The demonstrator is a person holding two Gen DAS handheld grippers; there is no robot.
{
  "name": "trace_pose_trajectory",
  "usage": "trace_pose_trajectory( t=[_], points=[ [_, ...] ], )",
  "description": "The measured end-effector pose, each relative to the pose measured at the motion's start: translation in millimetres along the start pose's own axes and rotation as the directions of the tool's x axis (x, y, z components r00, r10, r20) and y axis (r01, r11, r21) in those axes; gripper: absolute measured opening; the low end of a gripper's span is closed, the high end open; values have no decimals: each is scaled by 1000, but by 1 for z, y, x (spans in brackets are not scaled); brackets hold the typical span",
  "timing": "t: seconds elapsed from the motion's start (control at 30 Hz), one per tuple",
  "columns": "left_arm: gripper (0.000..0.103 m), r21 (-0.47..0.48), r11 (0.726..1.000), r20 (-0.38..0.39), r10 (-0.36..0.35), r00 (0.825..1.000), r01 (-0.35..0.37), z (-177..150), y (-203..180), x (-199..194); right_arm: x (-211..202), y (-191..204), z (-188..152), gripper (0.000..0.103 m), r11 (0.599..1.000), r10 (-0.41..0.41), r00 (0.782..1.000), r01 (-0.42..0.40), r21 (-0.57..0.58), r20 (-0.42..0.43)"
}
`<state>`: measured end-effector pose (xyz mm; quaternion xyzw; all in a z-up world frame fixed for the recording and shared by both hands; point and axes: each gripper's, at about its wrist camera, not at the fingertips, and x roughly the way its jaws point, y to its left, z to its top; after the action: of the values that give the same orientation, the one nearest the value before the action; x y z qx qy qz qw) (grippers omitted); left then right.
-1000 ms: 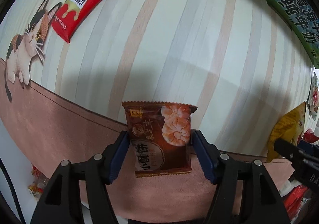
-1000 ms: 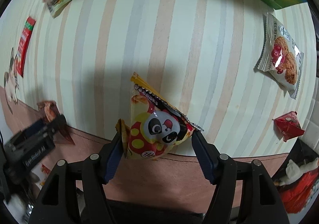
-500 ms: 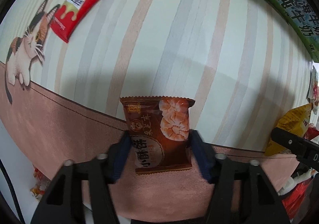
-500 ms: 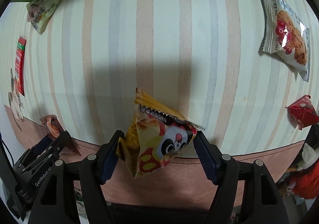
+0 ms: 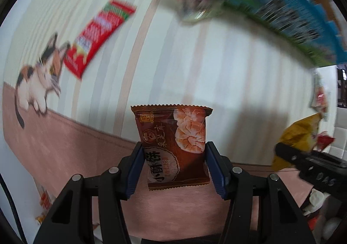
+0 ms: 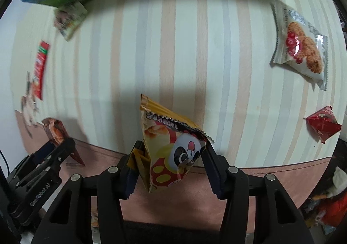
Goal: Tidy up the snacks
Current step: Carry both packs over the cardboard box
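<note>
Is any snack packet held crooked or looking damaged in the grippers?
The yellow panda packet sits tilted and crumpled in the right gripper. The brown biscuit packet stands upright in the left gripper. No tear shows.

Beneath you lies a desk cloth in cream with pale pink and grey stripes, bordered by a dusty pink band with a printed calico cat. White tiles show at the right.

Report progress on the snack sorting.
Nothing visibly sorted yet. In hand: the left gripper clamps a brown biscuit packet; the right gripper clamps a yellow panda-print packet. Left on the striped cloth: a white cookie packet, red triangular packet, long red packet.
</note>
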<state>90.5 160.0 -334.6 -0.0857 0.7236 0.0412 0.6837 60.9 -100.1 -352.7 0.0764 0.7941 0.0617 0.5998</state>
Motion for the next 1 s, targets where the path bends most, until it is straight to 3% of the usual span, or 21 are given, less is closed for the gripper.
trace_pose_trajectory(
  t=[0.17, 0.4, 0.67, 1.0],
  points=[
    [53, 55, 997, 94, -58, 994, 53, 18, -29, -55, -53, -9, -11, 55, 997, 79, 994, -80, 0, 73],
    [53, 149, 983, 190, -138, 972, 110, 83, -73, -126, -152, -32, 18, 55, 986, 160, 960, -166, 6, 231],
    [53, 206, 977, 270, -115, 956, 60, 191, -111, -167, -220, -53, 111, 55, 992, 76, 923, -109, 67, 378],
    [54, 195, 981, 216, -32, 976, -11, 310, -126, -133, -219, -82, 227, 55, 987, -62, 925, 2, 160, 374]
  ],
)
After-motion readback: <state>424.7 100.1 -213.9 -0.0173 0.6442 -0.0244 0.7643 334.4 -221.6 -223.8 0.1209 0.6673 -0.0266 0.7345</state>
